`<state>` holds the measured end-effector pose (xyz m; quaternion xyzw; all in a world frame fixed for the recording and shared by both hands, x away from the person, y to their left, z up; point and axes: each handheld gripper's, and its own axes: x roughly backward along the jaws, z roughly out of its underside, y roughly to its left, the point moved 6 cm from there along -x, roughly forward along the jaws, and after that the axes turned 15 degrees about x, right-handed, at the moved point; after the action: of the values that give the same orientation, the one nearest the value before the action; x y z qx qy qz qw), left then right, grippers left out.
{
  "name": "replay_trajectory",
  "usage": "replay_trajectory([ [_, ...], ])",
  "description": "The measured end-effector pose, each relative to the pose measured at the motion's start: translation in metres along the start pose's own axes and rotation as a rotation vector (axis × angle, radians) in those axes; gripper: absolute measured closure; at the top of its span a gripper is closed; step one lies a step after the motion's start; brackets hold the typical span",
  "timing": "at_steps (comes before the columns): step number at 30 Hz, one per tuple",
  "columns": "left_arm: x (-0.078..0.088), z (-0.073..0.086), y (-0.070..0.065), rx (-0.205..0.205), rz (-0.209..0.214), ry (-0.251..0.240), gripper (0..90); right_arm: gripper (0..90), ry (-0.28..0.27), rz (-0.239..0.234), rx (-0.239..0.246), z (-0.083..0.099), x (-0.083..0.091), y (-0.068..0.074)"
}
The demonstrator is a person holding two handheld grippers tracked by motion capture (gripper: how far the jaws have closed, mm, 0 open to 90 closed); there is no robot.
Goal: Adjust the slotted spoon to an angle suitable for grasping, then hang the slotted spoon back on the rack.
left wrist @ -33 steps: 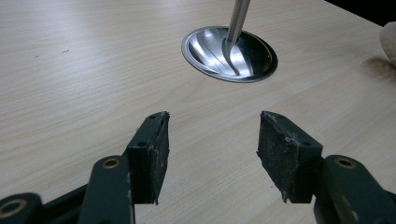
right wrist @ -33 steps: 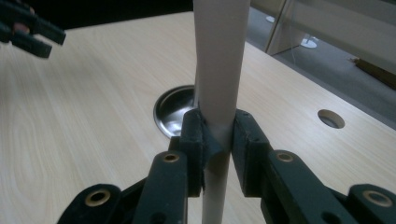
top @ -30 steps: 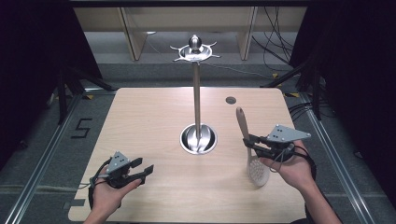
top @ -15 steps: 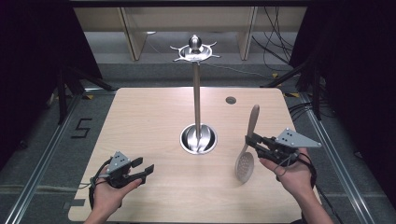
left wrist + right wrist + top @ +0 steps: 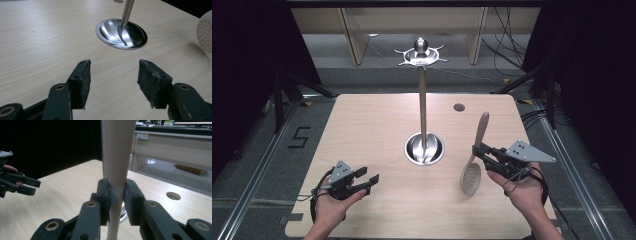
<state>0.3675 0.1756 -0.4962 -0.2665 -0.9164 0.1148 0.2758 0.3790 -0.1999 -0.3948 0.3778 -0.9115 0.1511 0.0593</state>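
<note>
On the right side of the pale wooden worktop [image 5: 377,125], the right gripper [image 5: 477,149] is clamped on the neck of a beige slotted spoon with a round perforated head [image 5: 475,159]. From the high view the spoon stands nearly upright, leaning a little: its wide handle end points up and away from the person, and its perforated head hangs low over the worktop, just in front of the right hand [image 5: 522,187]. Whether the head touches the wood cannot be told. The right gripper view looks along the two black jaws, whose pads press on either side of the spoon [image 5: 117,170] where the handle narrows.

At the worktop's centre stands a tall polished steel utensil stand [image 5: 423,100] with a round dished base and a crown of hooks at the top. The spoon is to the right of its base, near but apart from it.

Near the front left corner, the left gripper [image 5: 368,181] rests in the left hand [image 5: 332,202], low over the wood. Its jaws stand apart with nothing between them, as the left gripper view shows, pointing toward the stand's shiny base [image 5: 121,33]. The spoon's perforated head [image 5: 205,31] shows at the right edge of that view.

A small round hole [image 5: 459,107] lies in the worktop behind the spoon.
</note>
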Motion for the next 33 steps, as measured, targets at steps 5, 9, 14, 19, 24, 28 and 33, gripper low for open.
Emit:
replay_trajectory([
  [5, 0.004, 0.001, 0.000, 0.006, 0.001, -0.017, 42.7, 76.2, 0.016, 0.003, -0.019, 0.001, 0.001, 0.004],
  [9, 0.006, 0.000, 0.000, 0.008, 0.002, -0.035, 42.7, 76.2, 0.011, 0.007, -0.003, 0.002, 0.002, 0.005],
  [14, 0.007, -0.001, 0.000, -0.006, 0.009, -0.038, 42.7, 76.1, 0.010, 0.001, -0.009, 0.001, 0.001, 0.007],
  [19, 0.010, 0.000, -0.002, -0.008, 0.010, -0.039, 42.7, 76.2, 0.009, -0.013, -0.026, -0.001, -0.001, 0.010],
  [24, 0.009, -0.001, -0.002, -0.009, 0.012, -0.043, 42.7, 76.2, -0.006, -0.007, -0.024, -0.002, -0.003, 0.011],
  [28, 0.010, -0.004, -0.002, -0.056, 0.015, -0.052, 42.7, 76.1, 0.004, -0.019, -0.017, -0.002, -0.005, 0.013],
  [33, 0.010, -0.009, -0.010, -0.025, 0.033, -0.071, 42.0, 76.1, 0.018, 0.004, -0.032, -0.005, -0.007, 0.017],
])
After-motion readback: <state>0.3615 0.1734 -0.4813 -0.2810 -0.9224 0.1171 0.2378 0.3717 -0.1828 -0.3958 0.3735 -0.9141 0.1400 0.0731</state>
